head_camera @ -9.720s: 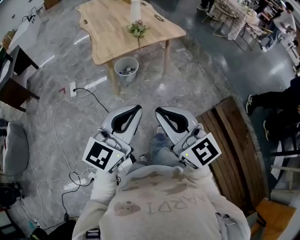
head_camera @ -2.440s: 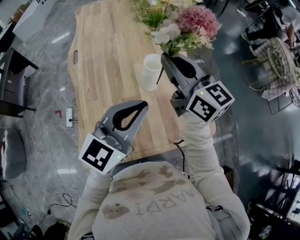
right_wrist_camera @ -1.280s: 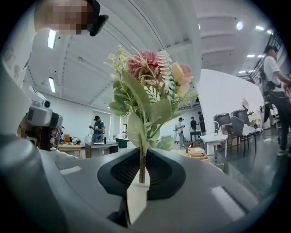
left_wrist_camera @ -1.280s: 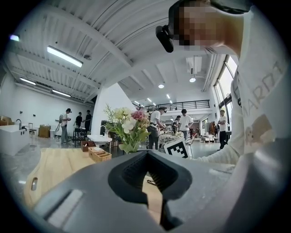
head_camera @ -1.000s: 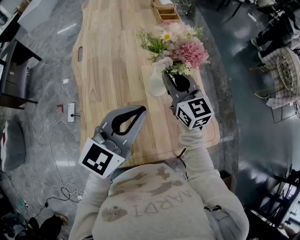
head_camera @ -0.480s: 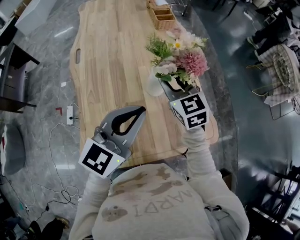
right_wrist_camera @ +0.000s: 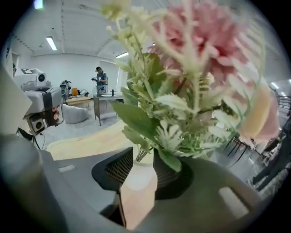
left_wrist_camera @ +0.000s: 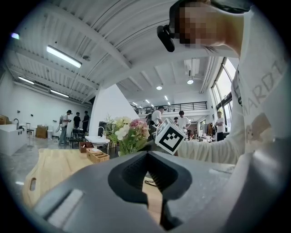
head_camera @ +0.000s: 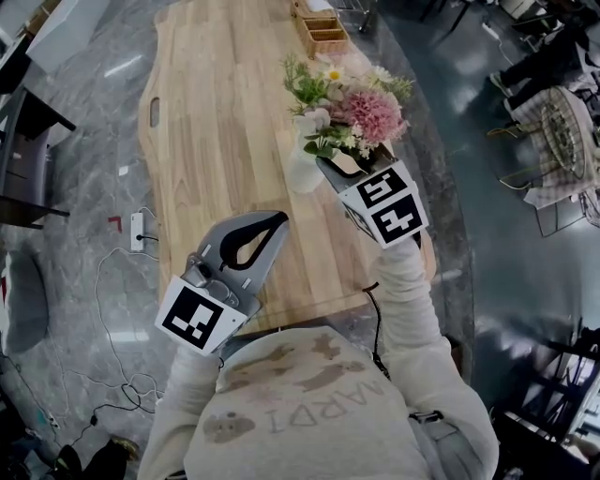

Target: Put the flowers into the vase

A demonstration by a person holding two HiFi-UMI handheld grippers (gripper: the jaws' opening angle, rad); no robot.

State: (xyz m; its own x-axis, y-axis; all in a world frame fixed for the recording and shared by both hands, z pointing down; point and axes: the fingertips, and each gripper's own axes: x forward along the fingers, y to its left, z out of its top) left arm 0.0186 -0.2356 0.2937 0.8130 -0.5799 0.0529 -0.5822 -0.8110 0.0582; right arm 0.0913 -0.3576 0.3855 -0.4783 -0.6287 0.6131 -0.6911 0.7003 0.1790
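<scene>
At the mouth of the vase (head_camera: 302, 174) on the worktop (head_camera: 216, 112), the right gripper (right_wrist_camera: 142, 160) clamps the flowers (head_camera: 352, 101) by upright stems that seem already inside, so they go straight down; the left gripper (left_wrist_camera: 152, 182), jaws together and empty, hangs well apart.

Pink, white and green flowers (head_camera: 354, 108), tilted over a small white vase (head_camera: 303, 174), upright on wooden table (head_camera: 216, 141)

The pale wooden counter (head_camera: 216, 141), wavy-edged with a slot (head_camera: 154, 112) cut near its left edge, carries a white vase (head_camera: 302, 173) toward its right side and two small wooden boxes (head_camera: 319, 28) at its far end.
</scene>
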